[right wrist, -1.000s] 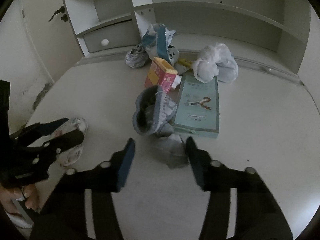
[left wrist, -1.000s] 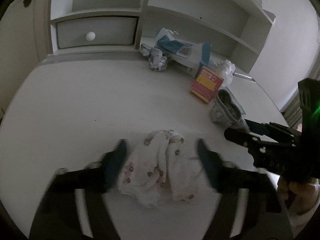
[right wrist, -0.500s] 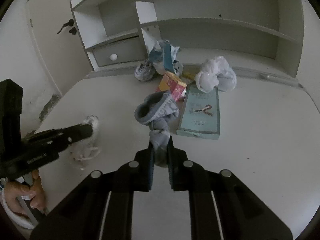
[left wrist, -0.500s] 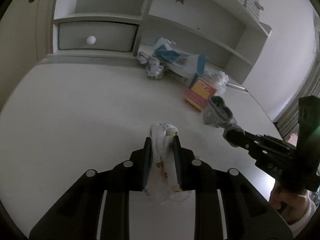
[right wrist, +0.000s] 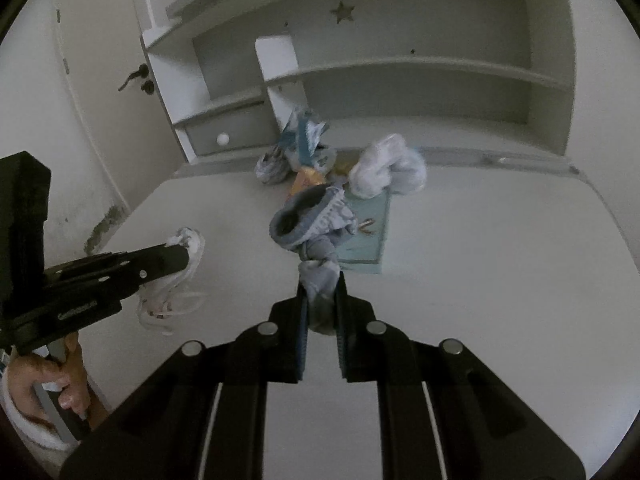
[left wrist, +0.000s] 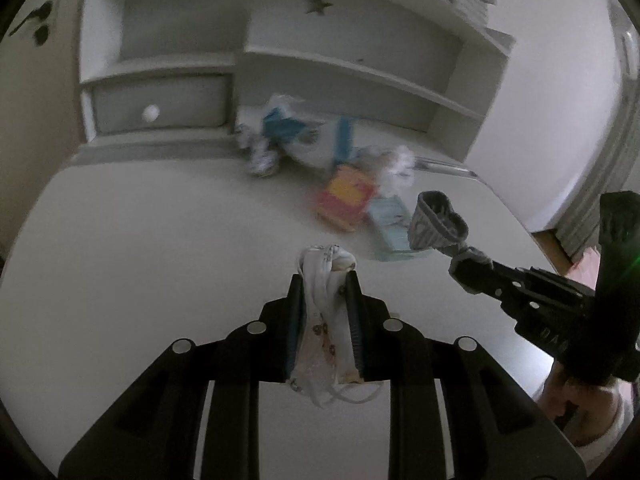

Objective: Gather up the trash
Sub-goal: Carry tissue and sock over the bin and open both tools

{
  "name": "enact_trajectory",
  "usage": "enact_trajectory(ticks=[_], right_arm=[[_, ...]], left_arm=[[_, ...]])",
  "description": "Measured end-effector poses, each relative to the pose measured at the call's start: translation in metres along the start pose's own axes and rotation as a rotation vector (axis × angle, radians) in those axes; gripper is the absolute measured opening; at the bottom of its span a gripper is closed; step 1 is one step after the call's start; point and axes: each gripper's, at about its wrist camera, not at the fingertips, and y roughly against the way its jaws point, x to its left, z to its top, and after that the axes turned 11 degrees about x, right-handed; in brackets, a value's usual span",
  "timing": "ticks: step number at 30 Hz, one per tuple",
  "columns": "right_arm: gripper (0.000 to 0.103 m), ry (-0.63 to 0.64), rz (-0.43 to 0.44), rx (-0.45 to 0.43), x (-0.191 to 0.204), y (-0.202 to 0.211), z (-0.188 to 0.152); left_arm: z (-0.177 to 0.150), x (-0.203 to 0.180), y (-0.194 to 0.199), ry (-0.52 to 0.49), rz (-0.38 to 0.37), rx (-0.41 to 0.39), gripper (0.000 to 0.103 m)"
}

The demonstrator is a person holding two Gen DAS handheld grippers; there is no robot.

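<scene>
- The left gripper (left wrist: 323,280) is clenched on a white sock (left wrist: 325,320), a soft crumpled cloth with small printed figures. Its top bunches above the fingertips and thin loops hang below the pads.
- The right gripper (right wrist: 320,286) is clenched on a grey sock (right wrist: 316,236), a ribbed knit. The toe end is squeezed flat between the pads, and the round open cuff sticks out past the tips.
- In the left wrist view the grey sock (left wrist: 438,222) shows as a cone with a dark mouth at the tip of the right gripper (left wrist: 466,266). In the right wrist view the white sock (right wrist: 182,264) hangs limp from the left gripper (right wrist: 178,258).
- Both socks are held above the smooth, pale desk (right wrist: 500,280).
- Farther back on the desk lies a flat teal book (right wrist: 368,240). Just beside it are a red and yellow carton (left wrist: 346,196), a crumpled white plastic bag (right wrist: 388,172) and a blue and white wrapper (left wrist: 296,132).
- Behind them stands a white shelf unit (right wrist: 400,68) with a star cut-out and a grey drawer (left wrist: 160,106) with a round white knob.
</scene>
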Motion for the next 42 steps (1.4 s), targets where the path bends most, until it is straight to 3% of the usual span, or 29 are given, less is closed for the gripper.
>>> enact_trajectory(ticks=[5,9,13,17,19,21,25,26,29,32,36,38,42], right_arm=[[0.012,-0.063,-0.014,-0.070,-0.051,0.068,-0.022],[0.012,-0.165,-0.081,-0.129,-0.106,0.135,-0.056],[0.012,-0.323,-0.193,-0.146,-0.176,0.205,-0.119],[0.012,-0.472,-0.253,-0.045,-0.237,0.230,-0.188],[0.012,-0.559,-0.260,0.054,-0.271,0.221,-0.230],[0.012,-0.649,-0.223,0.156,-0.302,0.198,-0.267],[0.012,-0.857,-0.139,0.398,-0.359,0.120,-0.361],[0.012,-0.908,-0.107,0.450,-0.369,0.101,-0.381],[0.012,-1.040,-0.015,0.527,-0.390,0.066,-0.425],[0.012,-1.130,-0.029,0.561,-0.409,0.048,-0.449],[0.012,-1.275,0.009,0.534,-0.426,0.030,-0.474],[0.012,-1.339,0.025,0.512,-0.428,0.021,-0.482],[0.012,-1.372,0.035,0.505,-0.427,0.010,-0.480]], left_arm=[[0.007,-0.067,0.006,-0.119,-0.075,-0.017,0.021],[0.002,-0.167,-0.002,-0.297,-0.201,-0.001,0.021],[-0.026,-0.282,-0.019,-0.500,-0.339,0.064,0.021],[-0.073,-0.370,-0.051,-0.643,-0.450,0.190,0.021],[-0.113,-0.412,-0.088,-0.700,-0.498,0.331,0.021],[-0.147,-0.436,-0.126,-0.739,-0.487,0.445,0.021],[-0.213,-0.458,-0.238,-0.699,-0.409,0.753,0.021],[-0.225,-0.461,-0.259,-0.706,-0.377,0.784,0.021],[-0.251,-0.467,-0.306,-0.763,-0.302,0.811,0.021],[-0.268,-0.460,-0.353,-0.749,-0.239,0.855,0.020],[-0.256,-0.462,-0.376,-0.723,-0.263,0.856,0.020],[-0.259,-0.459,-0.385,-0.691,-0.276,0.898,0.020],[-0.256,-0.453,-0.386,-0.661,-0.288,0.912,0.020]])
